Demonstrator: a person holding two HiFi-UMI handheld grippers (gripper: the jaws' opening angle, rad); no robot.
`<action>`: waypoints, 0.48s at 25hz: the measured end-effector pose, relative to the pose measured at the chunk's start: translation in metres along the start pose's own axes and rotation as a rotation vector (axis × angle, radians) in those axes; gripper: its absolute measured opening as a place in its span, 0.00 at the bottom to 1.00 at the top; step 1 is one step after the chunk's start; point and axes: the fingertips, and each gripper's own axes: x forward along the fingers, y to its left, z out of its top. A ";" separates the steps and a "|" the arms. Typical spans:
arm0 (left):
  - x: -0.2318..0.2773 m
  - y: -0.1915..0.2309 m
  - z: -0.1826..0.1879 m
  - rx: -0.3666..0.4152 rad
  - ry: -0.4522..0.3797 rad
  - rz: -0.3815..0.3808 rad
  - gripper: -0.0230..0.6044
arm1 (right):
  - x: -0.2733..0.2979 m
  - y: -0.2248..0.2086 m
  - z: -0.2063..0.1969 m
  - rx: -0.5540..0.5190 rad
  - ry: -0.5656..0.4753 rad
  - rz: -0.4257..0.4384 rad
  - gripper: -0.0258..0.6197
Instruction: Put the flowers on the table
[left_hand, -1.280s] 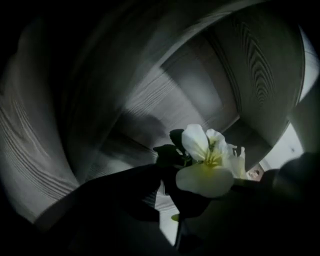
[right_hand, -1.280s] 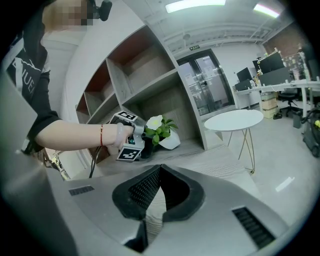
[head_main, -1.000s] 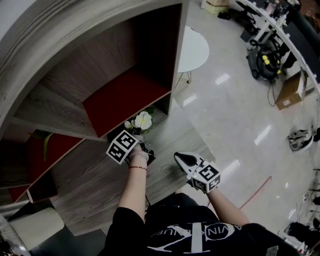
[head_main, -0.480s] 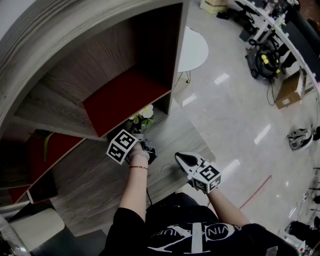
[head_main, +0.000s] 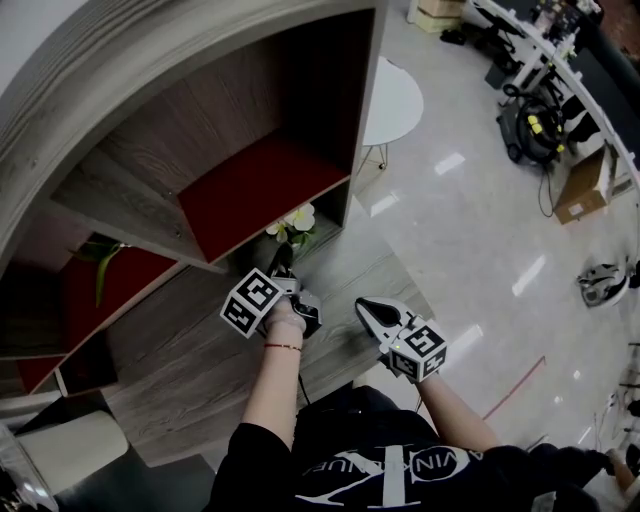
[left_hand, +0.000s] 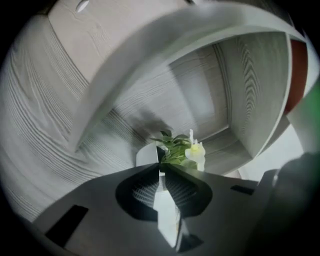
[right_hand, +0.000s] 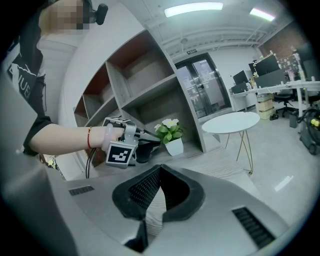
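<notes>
While the right tool (right_hand: 160, 168) sits closed and empty, the left tool (left_hand: 160, 163) pinches the flowerpot (left_hand: 146, 156) rim.

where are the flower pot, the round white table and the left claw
flower pot (right_hand: 174, 147), right gripper view, white pot body
round white table (right_hand: 231, 122), right gripper view, middle of tabletop
left claw (left_hand: 160, 162), left gripper view, where tips meet

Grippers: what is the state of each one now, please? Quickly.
Left gripper: closed on the rim of the white flower pot.
Right gripper: closed, holding nothing.
</notes>
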 end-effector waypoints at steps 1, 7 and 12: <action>-0.003 0.000 0.000 0.007 0.000 0.001 0.09 | -0.001 0.000 0.001 -0.001 -0.003 -0.001 0.06; -0.025 -0.004 -0.002 0.090 -0.006 -0.012 0.04 | -0.004 0.005 0.008 -0.018 -0.028 0.005 0.06; -0.044 -0.011 -0.006 0.244 0.019 -0.023 0.04 | -0.011 0.010 0.017 -0.039 -0.053 0.007 0.06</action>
